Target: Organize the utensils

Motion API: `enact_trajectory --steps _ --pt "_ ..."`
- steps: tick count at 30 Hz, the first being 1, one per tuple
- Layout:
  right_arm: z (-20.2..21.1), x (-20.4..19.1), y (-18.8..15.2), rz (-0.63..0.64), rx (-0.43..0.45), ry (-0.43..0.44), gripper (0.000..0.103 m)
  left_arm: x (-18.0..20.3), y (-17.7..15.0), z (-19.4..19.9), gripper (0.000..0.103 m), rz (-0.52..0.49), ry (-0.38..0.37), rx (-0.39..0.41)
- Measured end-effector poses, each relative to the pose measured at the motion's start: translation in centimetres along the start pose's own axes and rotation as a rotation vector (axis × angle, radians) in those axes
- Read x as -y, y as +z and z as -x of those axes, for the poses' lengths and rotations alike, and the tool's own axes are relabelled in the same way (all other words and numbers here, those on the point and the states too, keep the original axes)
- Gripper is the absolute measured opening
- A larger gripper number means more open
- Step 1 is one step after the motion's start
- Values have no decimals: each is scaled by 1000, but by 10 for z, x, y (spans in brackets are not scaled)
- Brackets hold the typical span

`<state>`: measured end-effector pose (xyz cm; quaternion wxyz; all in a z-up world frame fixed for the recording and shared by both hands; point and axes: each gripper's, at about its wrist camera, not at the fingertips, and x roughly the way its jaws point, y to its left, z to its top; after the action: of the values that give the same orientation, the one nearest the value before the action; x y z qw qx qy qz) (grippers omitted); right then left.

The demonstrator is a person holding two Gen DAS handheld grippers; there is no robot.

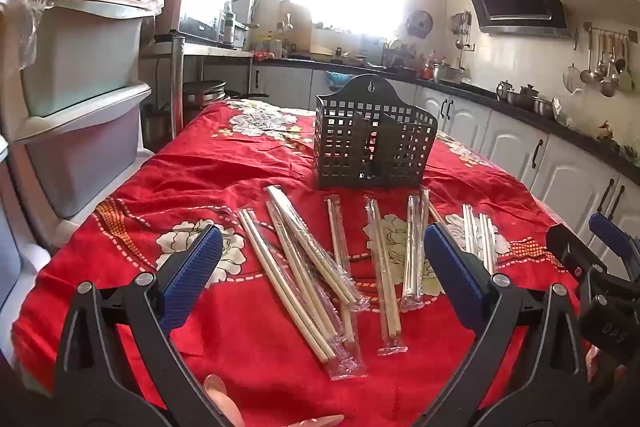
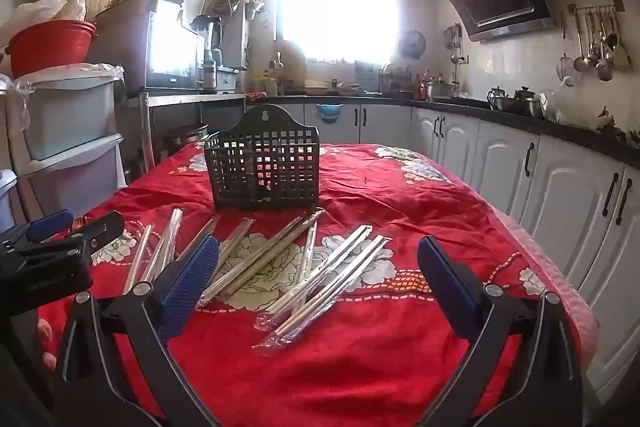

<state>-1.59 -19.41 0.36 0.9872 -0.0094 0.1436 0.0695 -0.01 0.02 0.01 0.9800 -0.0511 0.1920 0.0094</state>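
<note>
Now both claws wide open, nothing held. Left gripper [image 1: 322, 267] hangs above wrapped chopsticks [image 1: 304, 267] scattered on red flowered cloth [image 1: 224, 163]. Right gripper [image 2: 318, 277] hangs over same pile, just beside left one. Black holder basket [image 1: 374, 139] stands upright on cloth behind chopsticks, nothing in it that shows. White cupboards [image 2: 560, 195] along right wall.

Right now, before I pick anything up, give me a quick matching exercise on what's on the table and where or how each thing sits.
Things:
1. black perforated plastic utensil basket
2. plastic-wrapped wooden chopsticks
3. left hand-held gripper
4. red floral tablecloth

States:
A. lying flat, scattered
B. standing upright, empty
C. covering the table
D. open, holding nothing

Pairs: 1-B, 2-A, 3-D, 4-C
</note>
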Motion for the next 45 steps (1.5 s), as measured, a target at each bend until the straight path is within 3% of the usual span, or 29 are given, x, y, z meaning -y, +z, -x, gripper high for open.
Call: enact_trajectory --steps 45 --pt "-4 -1 0 -15 -10 7 97 0 3 0 93 4 -6 0"
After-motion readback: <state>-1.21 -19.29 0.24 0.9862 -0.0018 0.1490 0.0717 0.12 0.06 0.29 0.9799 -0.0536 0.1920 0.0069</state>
